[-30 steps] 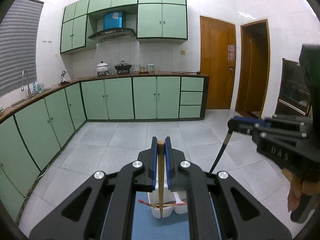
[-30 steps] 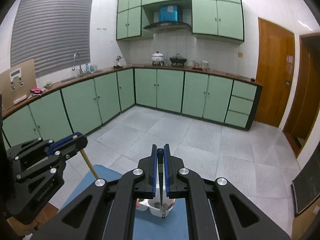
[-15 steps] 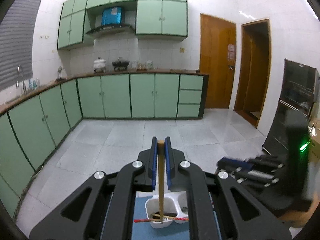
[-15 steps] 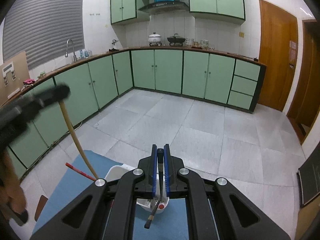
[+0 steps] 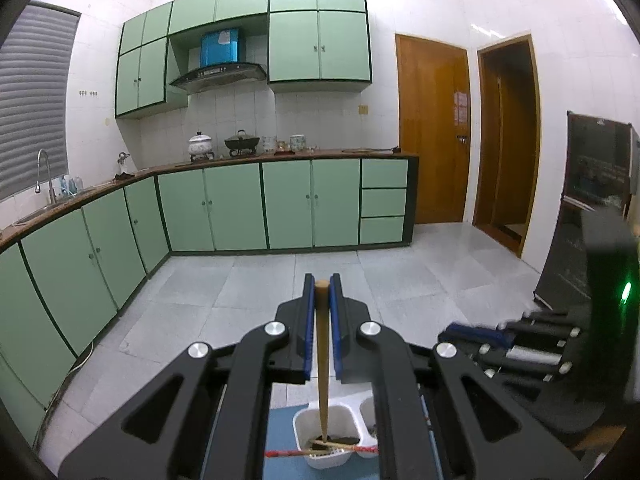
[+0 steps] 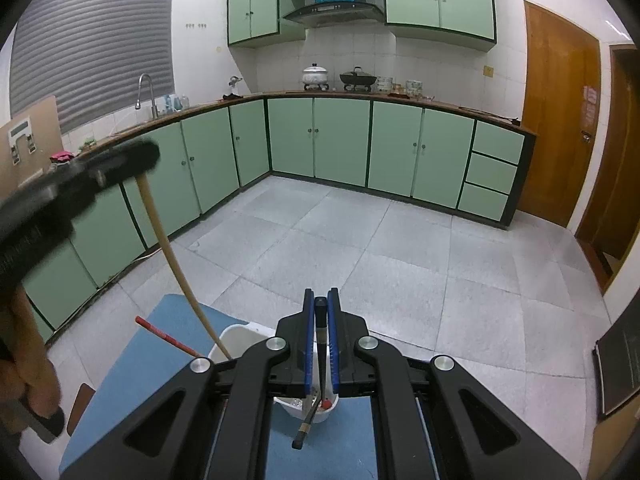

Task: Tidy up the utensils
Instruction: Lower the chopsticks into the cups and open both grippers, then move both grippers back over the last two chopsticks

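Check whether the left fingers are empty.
No, the left fingers are clamped on a wooden chopstick whose tip dips into the white holder.

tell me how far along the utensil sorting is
Done: a red chopstick already lies across the white holder. In hand: the left tool lowers a wooden chopstick into it; the right tool grips a dark chopstick over it. Left: releasing both.

Both grippers have sunk; wooden chopstick (image 5: pixel 322 364) tip now inside white holder (image 5: pixel 308 420)
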{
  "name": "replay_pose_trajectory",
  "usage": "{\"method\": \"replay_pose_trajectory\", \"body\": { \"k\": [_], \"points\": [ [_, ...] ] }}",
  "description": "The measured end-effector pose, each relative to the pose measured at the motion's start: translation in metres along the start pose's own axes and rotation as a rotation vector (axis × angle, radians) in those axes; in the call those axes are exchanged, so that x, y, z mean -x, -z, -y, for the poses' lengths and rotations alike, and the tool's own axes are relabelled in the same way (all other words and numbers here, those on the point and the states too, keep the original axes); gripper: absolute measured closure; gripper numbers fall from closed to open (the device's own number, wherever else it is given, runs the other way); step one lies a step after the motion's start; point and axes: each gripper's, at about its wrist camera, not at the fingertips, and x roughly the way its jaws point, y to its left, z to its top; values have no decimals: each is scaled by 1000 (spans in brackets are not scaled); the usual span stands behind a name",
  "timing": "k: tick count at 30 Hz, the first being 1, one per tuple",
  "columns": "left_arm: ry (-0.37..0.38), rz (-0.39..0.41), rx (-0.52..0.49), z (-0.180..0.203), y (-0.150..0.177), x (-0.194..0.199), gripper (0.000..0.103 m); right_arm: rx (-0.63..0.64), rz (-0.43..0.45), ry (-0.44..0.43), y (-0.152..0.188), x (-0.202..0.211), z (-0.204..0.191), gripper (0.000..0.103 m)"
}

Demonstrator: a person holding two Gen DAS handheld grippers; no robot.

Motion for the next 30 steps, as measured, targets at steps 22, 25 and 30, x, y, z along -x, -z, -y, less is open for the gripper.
{"method": "replay_pose_trajectory", "body": {
  "k": [22, 25, 30],
  "points": [
    [-22, 1, -3, -10, 26, 98, 78, -44, 85, -15, 6, 81, -11, 90],
    [-9, -15, 13, -7, 47, 130, 74, -27, 117, -19, 25, 112, -16, 89],
    [-11, -49, 53, 0, 97, 197, 65, -6, 171, -24, 88, 168, -34, 86]
  ]
}}
